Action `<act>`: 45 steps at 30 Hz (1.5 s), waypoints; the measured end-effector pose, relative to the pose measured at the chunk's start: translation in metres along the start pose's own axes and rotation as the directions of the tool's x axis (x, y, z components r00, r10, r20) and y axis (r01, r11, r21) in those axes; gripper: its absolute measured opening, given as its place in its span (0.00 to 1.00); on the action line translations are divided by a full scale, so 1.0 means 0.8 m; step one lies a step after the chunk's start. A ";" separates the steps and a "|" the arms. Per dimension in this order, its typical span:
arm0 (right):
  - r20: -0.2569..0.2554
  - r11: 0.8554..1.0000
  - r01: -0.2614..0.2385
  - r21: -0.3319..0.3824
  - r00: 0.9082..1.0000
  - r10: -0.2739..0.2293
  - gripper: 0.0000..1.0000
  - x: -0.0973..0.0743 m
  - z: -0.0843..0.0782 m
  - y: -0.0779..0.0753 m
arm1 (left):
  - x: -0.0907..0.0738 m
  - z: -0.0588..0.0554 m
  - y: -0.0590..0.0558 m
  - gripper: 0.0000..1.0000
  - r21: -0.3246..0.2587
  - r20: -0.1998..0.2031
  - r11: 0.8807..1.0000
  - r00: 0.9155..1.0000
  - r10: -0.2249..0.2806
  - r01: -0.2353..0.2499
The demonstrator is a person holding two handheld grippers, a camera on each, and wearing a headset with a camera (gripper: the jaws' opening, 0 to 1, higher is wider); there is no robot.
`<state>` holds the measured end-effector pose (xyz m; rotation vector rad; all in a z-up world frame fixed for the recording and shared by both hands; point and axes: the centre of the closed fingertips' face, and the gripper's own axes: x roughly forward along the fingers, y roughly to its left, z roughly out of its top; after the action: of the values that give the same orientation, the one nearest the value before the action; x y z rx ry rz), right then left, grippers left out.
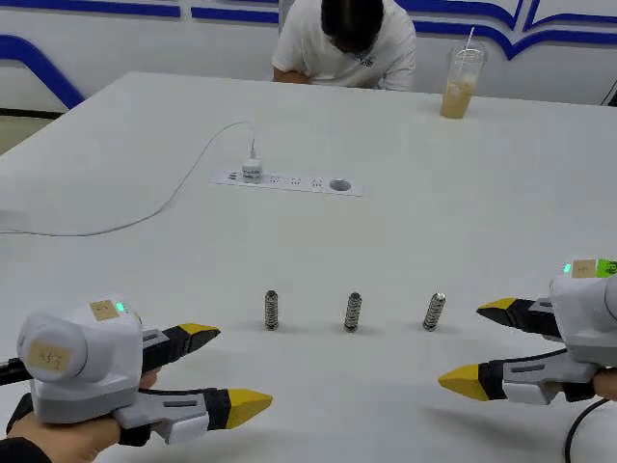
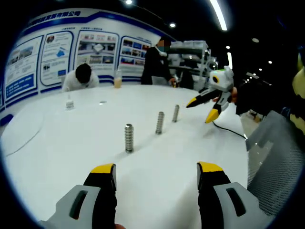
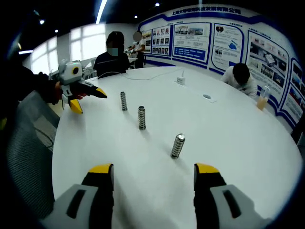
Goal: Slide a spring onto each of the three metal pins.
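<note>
Three metal pins stand upright in a row on the white table (image 1: 405, 251), each with a spring coiled around it: left pin (image 1: 271, 310), middle pin (image 1: 353, 312), right pin (image 1: 435, 312). My left gripper (image 1: 224, 367) is open at the near left, pointing toward the left pin (image 2: 128, 138), nothing between its yellow-tipped fingers. On the near right my right gripper (image 1: 479, 343) is open too, aimed at the right pin (image 3: 177, 145), and holds nothing. The other pins (image 3: 141, 118) (image 3: 123, 101) line up beyond it.
A white power strip (image 1: 287, 180) with a plugged charger and a trailing cable lies mid-table. A plastic cup (image 1: 462, 83) with a straw stands at the far edge, beside a seated person (image 1: 345, 43) leaning over the table. Another person (image 3: 112, 59) stands past the table.
</note>
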<state>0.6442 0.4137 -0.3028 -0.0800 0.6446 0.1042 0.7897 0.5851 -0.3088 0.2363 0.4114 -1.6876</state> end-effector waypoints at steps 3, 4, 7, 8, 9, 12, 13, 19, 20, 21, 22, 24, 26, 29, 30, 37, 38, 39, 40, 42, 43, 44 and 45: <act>0.009 1.000 0.009 -0.001 1.000 -0.009 0.70 -0.002 -0.003 0.001 | 0.000 0.000 0.000 0.70 -0.002 0.003 1.000 1.000 0.002 -0.002; 0.013 1.000 0.010 0.003 1.000 -0.010 0.70 -0.002 -0.004 0.000 | 0.000 0.000 0.000 0.70 -0.004 0.005 1.000 1.000 0.003 -0.003; 0.031 1.000 0.020 0.008 0.999 -0.021 0.70 -0.005 -0.002 0.000 | 0.000 0.000 0.000 0.71 -0.007 0.007 1.000 1.000 0.006 -0.006; 0.041 1.000 0.025 0.014 0.999 -0.026 0.70 -0.006 -0.001 -0.001 | 0.000 0.000 -0.001 0.71 -0.008 0.008 1.000 1.000 0.006 -0.006; 0.048 0.999 0.027 0.018 0.998 -0.028 0.70 -0.007 -0.001 -0.001 | 0.000 0.000 -0.001 0.71 -0.009 0.008 1.000 1.000 0.007 -0.007; 0.063 0.999 0.029 0.030 0.998 -0.031 0.70 -0.007 -0.001 0.001 | 0.000 -0.001 -0.001 0.71 -0.013 0.009 1.000 1.000 0.009 -0.009; 0.064 0.999 0.030 0.034 0.997 -0.032 0.70 -0.007 -0.002 0.002 | 0.000 -0.001 -0.001 0.71 -0.014 0.009 1.000 1.000 0.009 -0.009; 0.074 0.998 0.038 0.045 0.996 -0.041 0.70 -0.009 -0.004 0.006 | -0.001 -0.002 0.000 0.71 -0.019 0.011 1.000 1.000 0.014 -0.014; 0.078 0.998 0.040 0.047 0.996 -0.044 0.70 -0.010 -0.003 0.006 | -0.001 -0.001 0.000 0.71 -0.022 0.014 1.000 1.000 0.015 -0.015; 0.082 0.998 0.042 0.051 0.996 -0.046 0.70 -0.010 -0.003 0.006 | -0.001 -0.001 0.000 0.71 -0.024 0.015 1.000 1.000 0.016 -0.016; 0.084 0.998 0.043 0.053 0.995 -0.048 0.70 -0.011 -0.003 0.006 | -0.001 -0.001 0.001 0.71 -0.024 0.015 1.000 1.000 0.018 -0.017; 0.086 0.997 0.047 0.057 0.995 -0.052 0.70 -0.011 -0.003 0.005 | -0.001 -0.002 0.000 0.71 -0.027 0.016 0.999 1.000 0.018 -0.017; 0.090 0.997 0.050 0.063 0.994 -0.055 0.70 -0.011 -0.004 0.006 | -0.001 -0.002 0.000 0.71 -0.026 0.015 0.999 1.000 0.018 -0.018; 0.093 0.996 0.051 0.067 0.994 -0.057 0.70 -0.011 -0.004 0.007 | -0.002 -0.003 0.001 0.71 -0.030 0.016 0.999 1.000 0.020 -0.020; 0.093 0.996 0.052 0.068 0.994 -0.058 0.70 -0.011 -0.004 0.008 | -0.002 -0.004 0.001 0.71 -0.032 0.016 0.999 1.000 0.021 -0.020; 0.096 0.996 0.053 0.068 0.994 -0.060 0.70 -0.010 -0.004 0.007 | -0.004 -0.004 0.001 0.71 -0.035 0.018 0.999 1.000 0.025 -0.024; 0.096 0.996 0.053 0.068 0.994 -0.059 0.70 -0.010 -0.003 0.007 | -0.003 -0.004 0.001 0.71 -0.035 0.019 0.999 1.000 0.025 -0.025; 0.096 0.996 0.053 0.067 0.994 -0.059 0.70 -0.010 -0.003 0.007 | -0.003 -0.004 0.001 0.71 -0.035 0.019 0.999 0.999 0.026 -0.025; 0.096 0.996 0.053 0.066 0.994 -0.059 0.70 -0.010 -0.003 0.008 | -0.003 -0.004 0.001 0.71 -0.035 0.020 0.999 0.999 0.026 -0.025; 0.097 0.996 0.054 0.066 0.993 -0.060 0.71 -0.010 -0.003 0.008 | -0.003 -0.004 0.001 0.71 -0.036 0.020 0.999 0.999 0.026 -0.025; 0.095 0.996 0.054 0.068 0.994 -0.061 0.71 -0.010 -0.003 0.007 | -0.003 -0.004 0.001 0.71 -0.036 0.020 0.999 0.999 0.026 -0.025; 0.097 0.996 0.055 0.068 0.993 -0.062 0.71 -0.010 -0.003 0.007 | -0.003 -0.004 0.001 0.71 -0.036 0.020 0.999 0.999 0.026 -0.025; 0.098 0.996 0.056 0.069 0.993 -0.063 0.71 -0.011 -0.003 0.007 | -0.003 -0.004 0.001 0.71 -0.036 0.021 0.999 0.999 0.026 -0.025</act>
<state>0.6354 0.4186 -0.2999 -0.0298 0.5442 0.0293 0.7910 0.5887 -0.3106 0.1967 0.4209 -1.6546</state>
